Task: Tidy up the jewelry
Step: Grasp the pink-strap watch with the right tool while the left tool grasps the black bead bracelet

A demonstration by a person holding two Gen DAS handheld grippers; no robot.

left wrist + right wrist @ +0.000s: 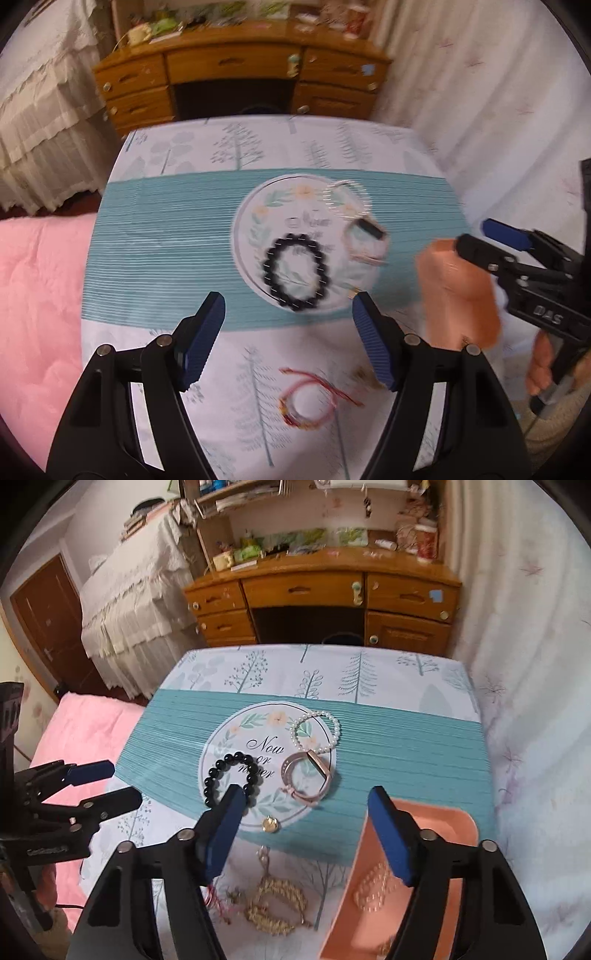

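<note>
A black bead bracelet (295, 275) (232, 779), a white pearl bracelet (314, 731) (347, 197) and a rose-gold bangle (308, 777) (365, 240) lie on the round printed patch of the tablecloth (251, 738). A red cord bracelet (310, 397) lies near, between my left fingers. A gold chain (275, 904) lies on the cloth. A pink tray (436, 827) (458, 291) holds a pale bead bracelet (376, 886). My left gripper (288, 339) is open and empty above the cloth. My right gripper (306, 834) is open and empty, its right finger over the tray.
A small gold disc (270, 825) lies at the patch's near edge. A wooden desk (321, 602) with cluttered top stands behind the table. A pink quilt (37, 314) lies left. White curtain (524, 664) hangs right.
</note>
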